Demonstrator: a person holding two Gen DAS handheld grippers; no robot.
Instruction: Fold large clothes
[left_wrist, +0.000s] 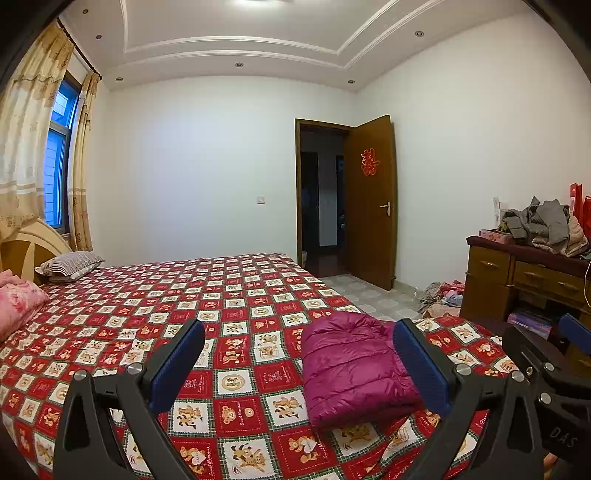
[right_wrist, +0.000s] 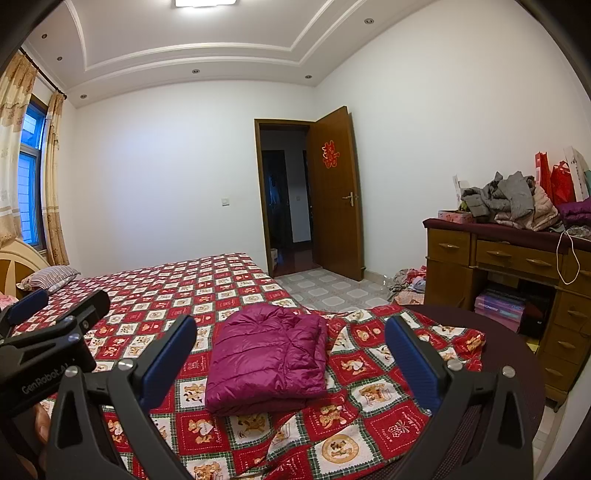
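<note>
A magenta puffer jacket (left_wrist: 351, 369) lies folded into a compact rectangle on the red checkered bedspread (left_wrist: 166, 295); it also shows in the right wrist view (right_wrist: 266, 358). My left gripper (left_wrist: 299, 362) is open and empty, held above the bed with the jacket near its right finger. My right gripper (right_wrist: 291, 358) is open and empty, raised above the jacket, which lies between its fingers in the view. The right gripper's tip shows at the right edge of the left wrist view (left_wrist: 554, 354); the left gripper shows at the left edge of the right wrist view (right_wrist: 44, 325).
A wooden dresser (right_wrist: 509, 258) at the right holds a pile of grey and beige clothes (right_wrist: 509, 203). More clothes lie on the tiled floor (right_wrist: 410, 284) by it. Pillows (left_wrist: 70, 264) lie at the headboard. A brown door (right_wrist: 336, 192) stands open.
</note>
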